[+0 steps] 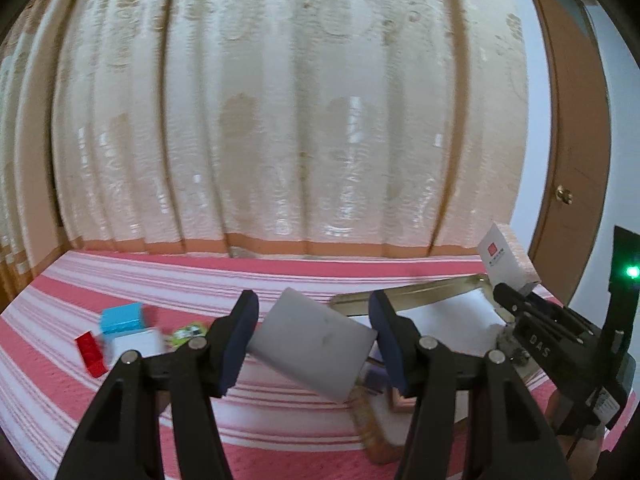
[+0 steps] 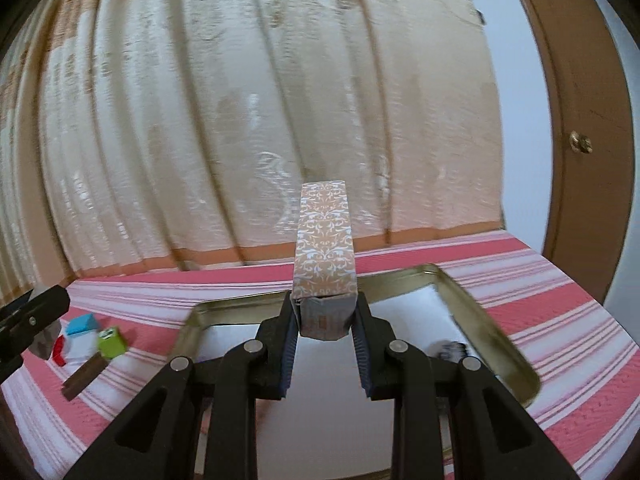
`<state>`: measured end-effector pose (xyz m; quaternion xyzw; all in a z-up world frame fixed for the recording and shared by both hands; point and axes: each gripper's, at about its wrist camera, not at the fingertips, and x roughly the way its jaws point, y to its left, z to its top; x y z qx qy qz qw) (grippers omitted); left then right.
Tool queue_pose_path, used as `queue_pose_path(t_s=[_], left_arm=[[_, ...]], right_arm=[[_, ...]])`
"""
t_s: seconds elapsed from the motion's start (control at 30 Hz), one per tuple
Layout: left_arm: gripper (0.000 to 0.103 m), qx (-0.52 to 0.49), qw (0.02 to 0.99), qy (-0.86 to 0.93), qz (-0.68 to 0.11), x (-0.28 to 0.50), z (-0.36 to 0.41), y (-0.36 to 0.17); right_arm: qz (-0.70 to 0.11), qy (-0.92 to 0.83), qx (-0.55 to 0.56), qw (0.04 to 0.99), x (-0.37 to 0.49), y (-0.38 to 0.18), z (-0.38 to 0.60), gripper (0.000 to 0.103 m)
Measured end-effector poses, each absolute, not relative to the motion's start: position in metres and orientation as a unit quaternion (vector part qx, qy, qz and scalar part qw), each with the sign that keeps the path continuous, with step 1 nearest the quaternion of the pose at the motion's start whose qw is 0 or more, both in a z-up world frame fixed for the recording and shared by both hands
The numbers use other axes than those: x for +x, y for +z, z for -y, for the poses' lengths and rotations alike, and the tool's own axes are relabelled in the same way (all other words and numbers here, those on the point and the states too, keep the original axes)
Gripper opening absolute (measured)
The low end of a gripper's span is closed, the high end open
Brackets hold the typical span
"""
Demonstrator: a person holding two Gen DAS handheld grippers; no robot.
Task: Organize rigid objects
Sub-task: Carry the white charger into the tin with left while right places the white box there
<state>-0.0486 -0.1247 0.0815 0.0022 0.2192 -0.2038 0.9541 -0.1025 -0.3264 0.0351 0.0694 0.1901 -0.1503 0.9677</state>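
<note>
My left gripper (image 1: 314, 344) is shut on a flat grey box (image 1: 312, 346), held tilted above the striped bedcover. My right gripper (image 2: 325, 330) is shut on a tall orange box with a white floral pattern (image 2: 324, 252), held upright over the gold-rimmed tray (image 2: 472, 304). The right gripper also shows in the left wrist view (image 1: 516, 294), holding the same box (image 1: 506, 260), whose white face bears a red square, above the tray (image 1: 404, 294). A small dark object (image 2: 450, 350) lies in the tray.
On the red and white striped bedcover (image 1: 280, 280) to the left lie a blue and white box (image 1: 126, 328), a red piece (image 1: 90, 354), a green box (image 2: 112, 342) and a brown bar (image 2: 86, 376). A curtain hangs behind. A wooden door (image 2: 588, 140) stands at right.
</note>
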Motion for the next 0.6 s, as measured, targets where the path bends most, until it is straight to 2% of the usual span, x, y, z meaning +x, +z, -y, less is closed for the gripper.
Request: queue_pose_path(t_s=[0.6], left_arm=[[0.057,0.029,0.940,-0.230,-0.250,-0.036,0.200,0.059]], right_arm=[[-0.210,-0.212,0.043,0.954,-0.106,0.030,0.381,0.028]])
